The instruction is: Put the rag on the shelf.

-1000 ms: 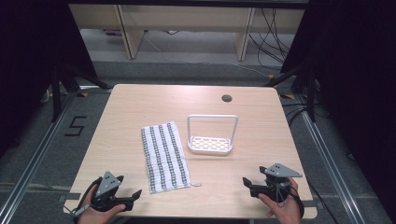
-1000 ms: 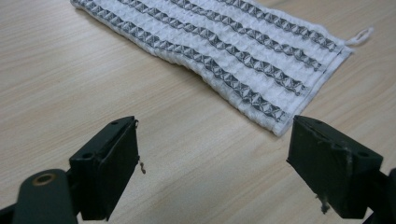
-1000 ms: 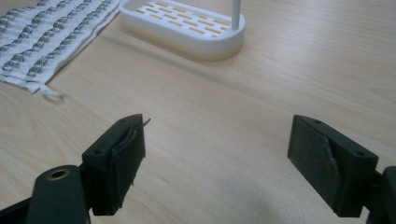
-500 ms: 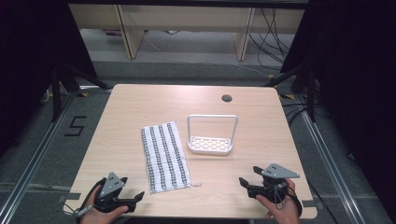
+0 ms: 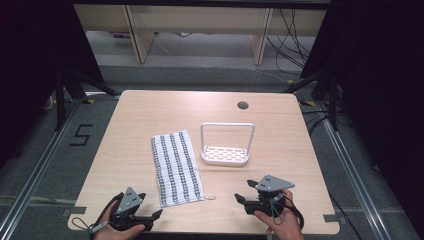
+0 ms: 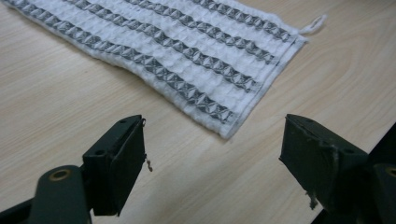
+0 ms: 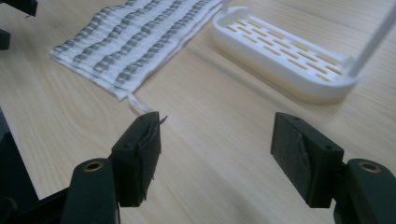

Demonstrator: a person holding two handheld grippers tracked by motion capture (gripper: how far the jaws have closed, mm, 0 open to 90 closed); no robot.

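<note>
The left hand-held gripper (image 5: 156,215) sits low at the near edge of the table (image 5: 150,110), held in the person's left hand (image 5: 120,231). Its jaws stand wide apart with nothing between them; they have just been closing slightly. In the left gripper view, bare wood lies between the two black jaws, and the striped towel (image 6: 187,51) lies flat just ahead of them, its near short edge close to the jaw tips but not touching. The towel's small hanging loop (image 6: 314,23) shows at the far right corner of that edge.

The right hand-held gripper (image 5: 242,199) rests at the near edge on the right side, held in the person's right hand (image 5: 282,222). Its jaws are open, holding nothing, and have just been closing part of the way. In the right gripper view, the towel's loop lies just ahead of the left-hand jaw; whether it touches the jaw cannot be told. The towel itself extends ahead and to the left of this gripper.

The white rack (image 5: 226,150), a slotted tray with an upright frame handle, stands ahead of the right hand-held gripper, apart from it and just beside the towel's long edge. The two grippers are well apart.
</note>
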